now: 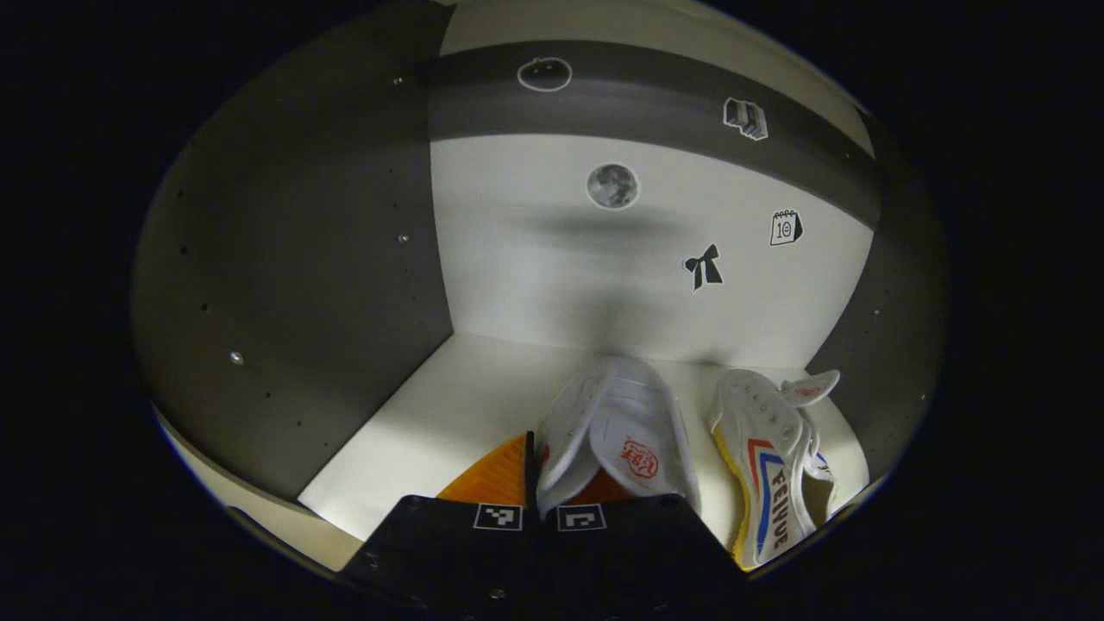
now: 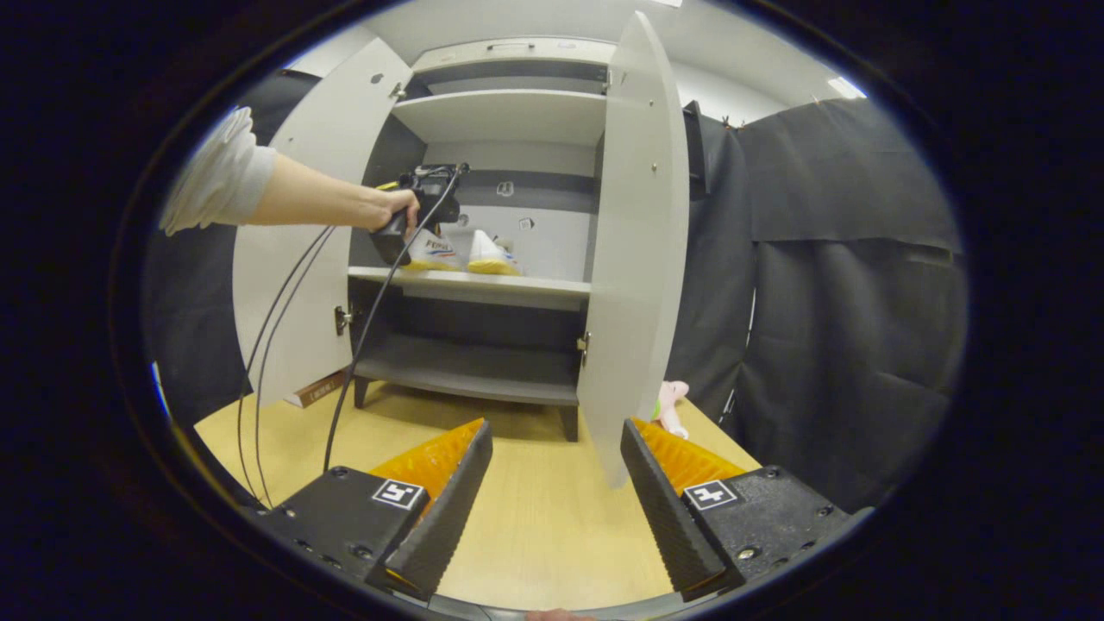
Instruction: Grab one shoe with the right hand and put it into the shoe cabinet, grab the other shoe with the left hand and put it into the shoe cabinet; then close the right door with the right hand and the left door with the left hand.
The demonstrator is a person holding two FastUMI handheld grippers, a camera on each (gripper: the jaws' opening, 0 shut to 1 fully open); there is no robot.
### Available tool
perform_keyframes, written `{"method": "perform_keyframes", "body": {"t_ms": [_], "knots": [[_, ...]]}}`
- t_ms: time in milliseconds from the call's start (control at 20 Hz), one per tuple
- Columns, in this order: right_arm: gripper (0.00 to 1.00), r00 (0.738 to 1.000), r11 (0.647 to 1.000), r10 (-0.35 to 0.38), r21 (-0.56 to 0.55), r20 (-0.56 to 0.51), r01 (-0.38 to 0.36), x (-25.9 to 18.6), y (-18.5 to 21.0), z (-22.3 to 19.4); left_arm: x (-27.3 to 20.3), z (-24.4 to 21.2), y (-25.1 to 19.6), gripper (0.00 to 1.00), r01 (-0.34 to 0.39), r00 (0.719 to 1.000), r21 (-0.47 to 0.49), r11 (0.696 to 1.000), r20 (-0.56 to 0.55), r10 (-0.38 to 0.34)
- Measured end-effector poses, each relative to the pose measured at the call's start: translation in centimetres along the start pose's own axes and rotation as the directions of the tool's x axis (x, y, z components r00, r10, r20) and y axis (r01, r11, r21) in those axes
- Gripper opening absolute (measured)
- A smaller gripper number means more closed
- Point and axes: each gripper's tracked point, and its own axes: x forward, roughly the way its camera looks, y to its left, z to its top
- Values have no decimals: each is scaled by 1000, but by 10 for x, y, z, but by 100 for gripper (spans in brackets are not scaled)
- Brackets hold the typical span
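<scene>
White canvas is bunching between the fingers of the left gripper (image 1: 552, 483), which is clamping the heel of a white low-top shoe with a red logo on its insole (image 1: 617, 431) on the pale middle shelf (image 1: 448, 405) of the grey-and-white shoe cabinet (image 2: 509, 112). Just to its right, a second white shoe with red and blue side stripes (image 1: 768, 466) is lying on the same shelf. In the right gripper view, a hand (image 2: 392, 207) is reaching that gripper into the cabinet, cables (image 2: 285, 293) trailing down, with both doors, left (image 2: 302, 259) and right (image 2: 638, 241), standing open. The right gripper (image 2: 556, 483) is hovering wide open and empty over the light wooden floor (image 2: 535, 517).
</scene>
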Motion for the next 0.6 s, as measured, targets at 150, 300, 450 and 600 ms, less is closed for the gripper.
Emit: {"method": "perform_keyframes", "body": {"t_ms": [150, 300, 450, 600], "knots": [[95, 1000, 1000, 10, 8, -10, -10, 5, 7, -2, 2, -1, 5, 1, -3, 1000, 22, 1000, -14, 3], [95, 999, 999, 34, 2, -12, -34, 8, 16, -1, -2, -3, 2, 8, 46, 999, -1, 999, -20, -46], [95, 999, 999, 51, -7, 3, -51, 9, 23, 2, -19, 3, -5, 23, 110, 994, 4, 994, 8, -110], [95, 997, 997, 72, -13, 19, -72, 8, 30, 7, -54, 8, 0, 33, 126, 990, 53, 991, 49, -129]]}}
